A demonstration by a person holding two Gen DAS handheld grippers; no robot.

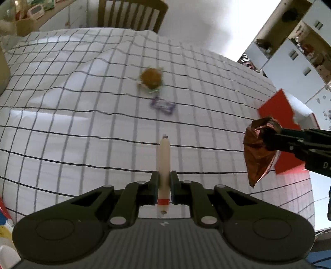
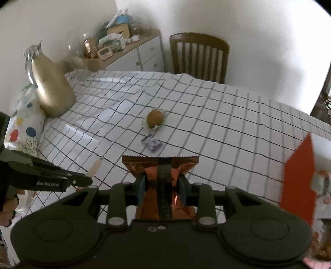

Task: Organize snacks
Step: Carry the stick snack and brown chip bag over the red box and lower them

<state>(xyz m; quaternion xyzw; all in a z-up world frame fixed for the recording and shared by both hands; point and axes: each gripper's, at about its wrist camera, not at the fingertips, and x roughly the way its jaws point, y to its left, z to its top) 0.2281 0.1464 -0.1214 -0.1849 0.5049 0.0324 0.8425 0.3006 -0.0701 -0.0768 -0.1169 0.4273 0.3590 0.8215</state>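
Left wrist view. The left gripper point(image 1: 164, 182) had its jaws drawn narrow and clamped on a slim, cream-coloured sausage stick with a red band near its lower end point(image 1: 164, 165), which pointed forward between the fingers, above the white tablecloth with a dark grid pattern point(image 1: 82, 124). Farther off on the cloth lay a round brown pastry in a clear wrapper point(image 1: 151, 78) and, just beside it on the near side, a small purple snack packet point(image 1: 162, 105); both were blurred. At the right edge the right gripper point(image 1: 266, 132) held a crumpled copper-brown foil packet point(image 1: 256, 157) in the air, in front of an open red cardboard box point(image 1: 277, 109). A wooden slat-backed chair point(image 1: 132, 12) stood at the far side of the table.

Right wrist view. The right gripper point(image 2: 161, 182) had its jaws partly closed, the blue pads pressing on both sides of the copper-brown foil packet point(image 2: 149, 165), whose serrated top edge stood out beyond the fingertips. The pastry point(image 2: 154, 119) and the purple packet point(image 2: 152, 142) lay on the cloth point(image 2: 227, 124) ahead, near each other but apart. At left the left gripper point(image 2: 88, 179) carried the sausage stick point(image 2: 95, 167). A gold-coloured pitcher with a silver handle point(image 2: 51, 87) stood at the far left, and the red box point(image 2: 298, 182) rose at the right.
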